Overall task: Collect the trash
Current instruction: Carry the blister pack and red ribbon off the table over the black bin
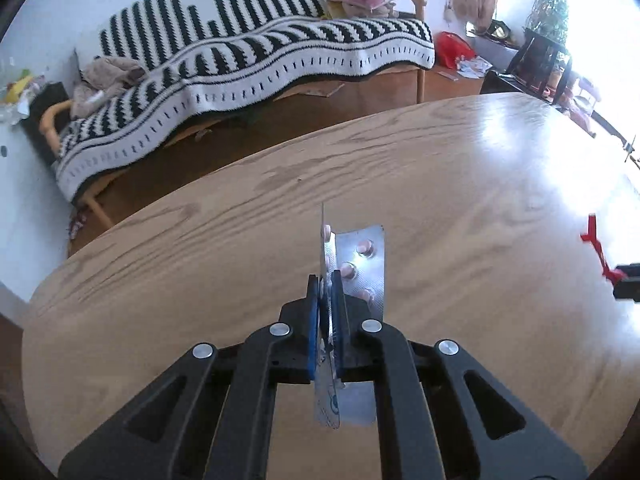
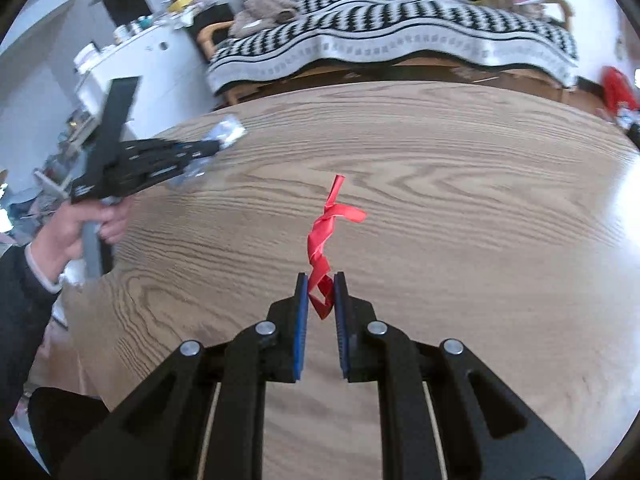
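Red plastic ribbon (image 2: pixel 320 252), twisted and crinkled, runs lengthwise straight ahead of the right tongs (image 2: pixel 321 280) — its near loop sits between the blue pads, its far tail extends over the oak-grain wooden table (image 2: pixel 460 200). Jaws stand parted slightly; whether they pinch the loop cannot be told, and so neither whether the ribbon is lifted or lying. Left tongs (image 1: pixel 325 280) are clenched on silver foil blister packs of pink pills (image 1: pixel 360 264), held edge-up above the table. Judgement: the right side is nearer the ribbon — closing along that axis would secure it.
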Available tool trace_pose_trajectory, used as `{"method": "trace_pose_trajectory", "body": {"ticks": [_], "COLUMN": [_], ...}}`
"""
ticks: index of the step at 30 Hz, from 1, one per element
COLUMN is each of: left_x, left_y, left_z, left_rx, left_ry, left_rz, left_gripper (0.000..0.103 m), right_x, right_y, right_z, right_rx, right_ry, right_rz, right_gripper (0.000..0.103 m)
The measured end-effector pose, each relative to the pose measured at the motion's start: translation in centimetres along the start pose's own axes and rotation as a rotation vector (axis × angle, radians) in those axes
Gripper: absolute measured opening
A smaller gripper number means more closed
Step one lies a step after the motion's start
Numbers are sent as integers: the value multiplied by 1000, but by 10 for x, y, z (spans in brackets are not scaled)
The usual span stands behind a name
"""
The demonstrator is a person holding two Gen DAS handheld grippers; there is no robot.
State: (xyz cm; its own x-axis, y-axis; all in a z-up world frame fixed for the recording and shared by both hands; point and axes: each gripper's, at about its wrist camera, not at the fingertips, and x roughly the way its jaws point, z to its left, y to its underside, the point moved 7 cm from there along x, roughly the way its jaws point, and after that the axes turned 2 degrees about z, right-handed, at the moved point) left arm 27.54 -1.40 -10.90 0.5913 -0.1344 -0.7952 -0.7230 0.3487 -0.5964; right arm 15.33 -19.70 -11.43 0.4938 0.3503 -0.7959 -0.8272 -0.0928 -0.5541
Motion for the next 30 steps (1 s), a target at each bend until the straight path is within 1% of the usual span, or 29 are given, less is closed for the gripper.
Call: {"method": "trace_pose_trajectory", "body": {"ticks": [4,6,8,10,12,15,17,20,21,23,24,26,30], "left_x": [-42,-61,-76,-91,-101,-115,-122,-126,-127,-128,-128,-128,-119], "left_y": [19,28,37,46,54,66,69,70,71,71,70,70,67], "left_z": [-29,-49,-68,-93,-116,-158,-187,-228,-249,-276,-298,-326,-395], "left_rx": [-22,-21,-33,-38,-45,-46,-24,4,26,59,85,107,124], "left_ry": [-9,-20,8,33,51,98,114,161,176,201,221,245,343], "left_rz": [-12,-21,-28,-31,-24,-20,-32,-44,-51,-55,-59,-61,-42], "left_gripper": [5,5,5,5,5,5,5,5,5,5,5,5,5], "right_x": [-37,-58,-75,-94,-109,-135,-152,-174,-181,-195,-202,-215,-234], "right_y": [18,32,47,63,80,106,123,147,155,169,176,190,226], "right_z": [-11,-21,-31,-44,-56,-80,-98,-123,-133,-152,-162,-183,-224], "right_rx": [45,80,111,136,159,203,235,276,293,320,333,361,435], "right_ry": [60,104,130,173,204,248,277,322,337,362,375,403,444], "right_rz": [-43,-65,-78,-92,-104,-123,-137,-149,-154,-163,-167,-171,-163], "right_gripper": [13,13,13,13,13,13,13,13,13,13,13,13,13]}}
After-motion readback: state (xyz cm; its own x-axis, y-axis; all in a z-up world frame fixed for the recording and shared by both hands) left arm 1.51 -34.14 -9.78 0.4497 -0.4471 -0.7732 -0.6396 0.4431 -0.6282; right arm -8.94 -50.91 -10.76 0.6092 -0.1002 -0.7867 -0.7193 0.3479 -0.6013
